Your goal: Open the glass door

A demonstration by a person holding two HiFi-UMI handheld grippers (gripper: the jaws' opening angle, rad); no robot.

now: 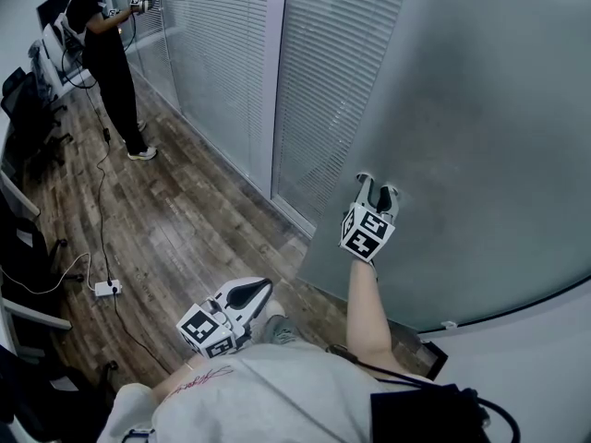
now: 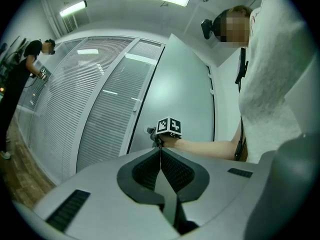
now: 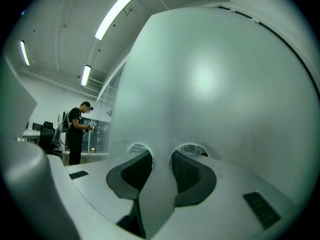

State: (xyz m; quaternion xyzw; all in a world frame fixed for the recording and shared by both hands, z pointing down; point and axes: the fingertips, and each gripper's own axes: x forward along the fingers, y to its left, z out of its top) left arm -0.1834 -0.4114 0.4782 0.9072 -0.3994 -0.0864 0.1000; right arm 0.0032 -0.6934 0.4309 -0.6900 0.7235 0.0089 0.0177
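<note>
- Person in black point(image 1: 109, 53) stands by the blinds partition point(image 1: 222, 53), at its far end.
- White power strip point(image 1: 108, 288) lies on the wooden floor point(image 1: 185, 229), well apart from the partition.
- Office chairs point(image 1: 26, 109) stand opposite the partition.

The glass door point(image 1: 480, 137) stands right of the blinds point(image 1: 231, 63), angled away from them. The right gripper point(image 1: 379, 197) is against the door's left edge, with the left gripper point(image 1: 247, 293) behind it. Another person point(image 1: 106, 53) stands far along the blinds, with a power strip point(image 1: 108, 288) on the floor point(image 1: 185, 229) between.

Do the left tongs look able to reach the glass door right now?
Likely yes: only floor lies between the left tongs and the glass door, and the right tongs touch it farther along.
</note>
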